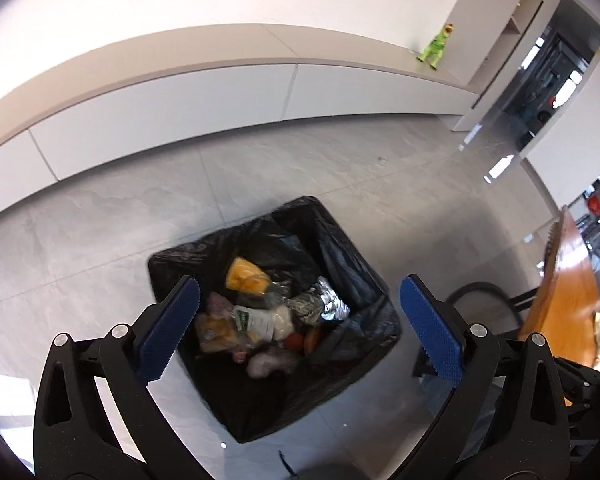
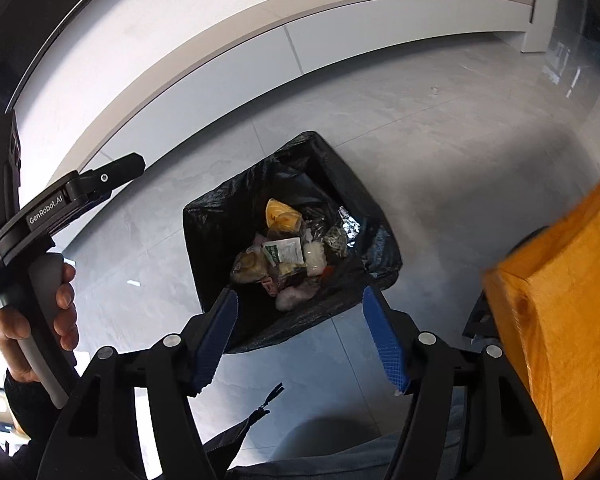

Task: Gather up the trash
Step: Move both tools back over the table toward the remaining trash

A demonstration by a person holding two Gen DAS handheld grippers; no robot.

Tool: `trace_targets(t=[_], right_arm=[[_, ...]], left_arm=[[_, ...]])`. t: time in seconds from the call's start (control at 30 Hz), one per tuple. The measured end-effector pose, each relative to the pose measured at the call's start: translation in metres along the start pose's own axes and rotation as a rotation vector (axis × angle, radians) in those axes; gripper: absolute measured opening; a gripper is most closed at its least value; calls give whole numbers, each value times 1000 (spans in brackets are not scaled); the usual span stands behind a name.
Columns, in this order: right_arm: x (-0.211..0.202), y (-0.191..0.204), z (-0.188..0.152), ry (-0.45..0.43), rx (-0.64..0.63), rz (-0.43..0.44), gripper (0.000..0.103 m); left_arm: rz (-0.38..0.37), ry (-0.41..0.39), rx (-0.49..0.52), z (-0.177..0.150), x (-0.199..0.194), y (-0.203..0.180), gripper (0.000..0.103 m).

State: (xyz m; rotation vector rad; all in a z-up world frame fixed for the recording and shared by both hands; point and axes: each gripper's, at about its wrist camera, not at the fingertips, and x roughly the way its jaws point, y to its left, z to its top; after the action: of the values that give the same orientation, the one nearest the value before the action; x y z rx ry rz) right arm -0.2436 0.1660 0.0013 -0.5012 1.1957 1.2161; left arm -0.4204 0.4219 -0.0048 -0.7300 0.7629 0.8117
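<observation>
The grey floor point(image 1: 100, 248) lies far below both tools. On it, right under them, sits a trash bin point(image 1: 364, 276) with a black bag (full of wrappers point(image 2: 284, 251)). The left tool point(image 1: 298, 322) and right tool point(image 2: 300, 338) are spread wide, holding nothing.

Both wrist cameras look steeply down from above, sharing the black-lined trash bin point(image 1: 274, 312) point(image 2: 292, 240) on the grey floor point(image 1: 340, 168).
</observation>
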Motion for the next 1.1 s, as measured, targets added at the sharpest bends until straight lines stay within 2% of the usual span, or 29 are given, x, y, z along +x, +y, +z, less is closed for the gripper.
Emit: trace_targets(t=[0.27, 0.5, 0.67, 0.83, 1.1], right_arm=[[-37, -63, -26, -77, 134, -40, 66], [-83, -126, -64, -157, 269, -104, 66], [-121, -177, -98, -214, 373, -184, 66], [-154, -234, -138, -245, 501, -268, 66], [-204, -326, -209, -280, 717, -386, 66]], left_arm=[[-89, 17, 165, -10, 1, -74, 97], [-212, 50, 368, -32, 1, -174, 97], [-323, 85, 532, -57, -2, -258, 97], [-389, 115, 692, -90, -5, -336, 97], [-483, 219, 833, -141, 0, -451, 97]])
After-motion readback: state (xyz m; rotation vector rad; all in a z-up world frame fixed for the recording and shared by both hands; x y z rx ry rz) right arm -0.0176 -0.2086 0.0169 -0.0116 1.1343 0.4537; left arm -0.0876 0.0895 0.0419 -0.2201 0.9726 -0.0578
